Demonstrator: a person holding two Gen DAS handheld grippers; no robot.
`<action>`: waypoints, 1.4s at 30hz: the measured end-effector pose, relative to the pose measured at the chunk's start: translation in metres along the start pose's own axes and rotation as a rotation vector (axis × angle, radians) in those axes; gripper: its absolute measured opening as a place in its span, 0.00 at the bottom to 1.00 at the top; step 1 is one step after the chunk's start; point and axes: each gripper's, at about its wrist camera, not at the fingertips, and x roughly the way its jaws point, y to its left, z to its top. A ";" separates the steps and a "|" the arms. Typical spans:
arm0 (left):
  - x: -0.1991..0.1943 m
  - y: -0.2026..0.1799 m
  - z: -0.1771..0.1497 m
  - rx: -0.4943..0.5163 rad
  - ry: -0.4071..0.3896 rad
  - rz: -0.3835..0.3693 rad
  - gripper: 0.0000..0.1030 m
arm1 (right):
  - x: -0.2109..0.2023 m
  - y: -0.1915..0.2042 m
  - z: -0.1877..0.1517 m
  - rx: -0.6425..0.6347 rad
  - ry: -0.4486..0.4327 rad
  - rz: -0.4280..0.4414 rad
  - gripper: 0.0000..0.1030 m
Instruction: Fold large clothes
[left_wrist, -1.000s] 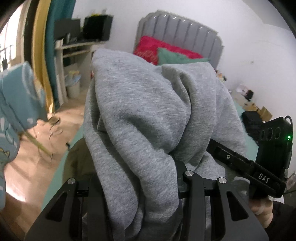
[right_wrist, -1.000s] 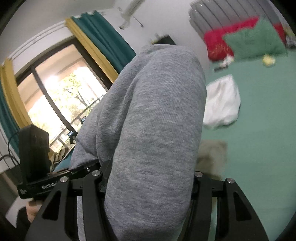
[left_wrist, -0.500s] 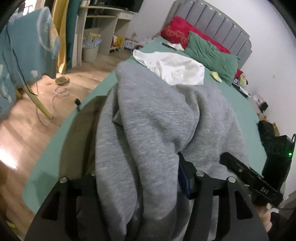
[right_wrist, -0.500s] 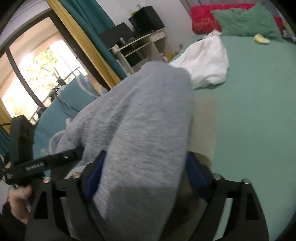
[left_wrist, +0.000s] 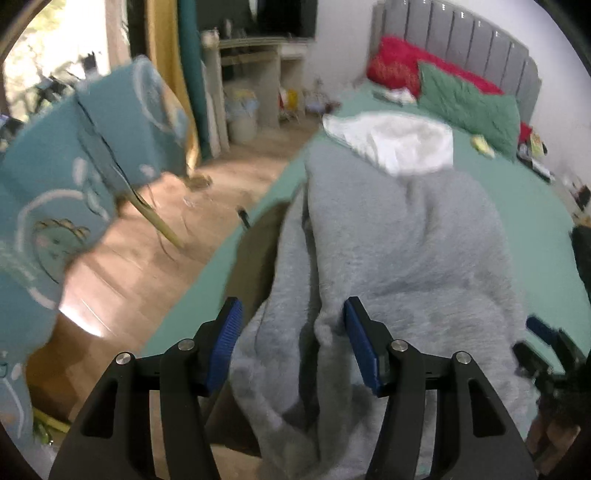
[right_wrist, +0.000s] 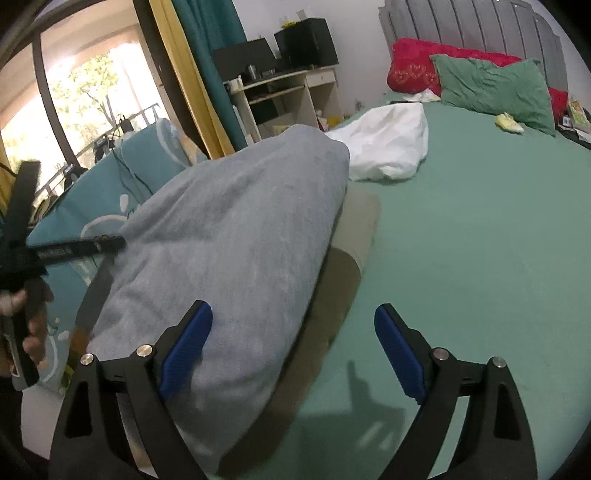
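A large grey sweatshirt (left_wrist: 399, 251) lies bunched on the near left part of the green bed (left_wrist: 535, 221). It also shows in the right wrist view (right_wrist: 229, 236). My left gripper (left_wrist: 295, 347) is open, with folds of the grey cloth lying loose between its blue pads (left_wrist: 225, 332). My right gripper (right_wrist: 295, 354) is open wide; its left pad (right_wrist: 184, 343) rests against the sweatshirt's side, and nothing is gripped. A brownish cloth (right_wrist: 354, 229) lies under the sweatshirt.
A white garment (right_wrist: 388, 147) lies further up the bed. A green pillow (right_wrist: 491, 88) and a red pillow (right_wrist: 410, 70) lean on the grey headboard. A teal printed cloth on a rack (left_wrist: 74, 177) stands left over wooden floor. A desk (right_wrist: 284, 92) stands by the curtains.
Both grippers have opened and let go of the grey sweatshirt. It has dropped from held up in the air onto the bed.
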 end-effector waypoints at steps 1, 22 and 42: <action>-0.013 -0.003 -0.003 0.002 -0.032 0.006 0.59 | -0.003 -0.001 -0.001 -0.002 0.009 0.001 0.87; -0.134 -0.134 -0.085 0.011 -0.135 -0.239 0.59 | -0.147 -0.085 -0.069 0.102 0.013 -0.125 0.87; -0.183 -0.286 -0.133 0.161 -0.118 -0.345 0.59 | -0.299 -0.199 -0.109 0.262 -0.125 -0.313 0.87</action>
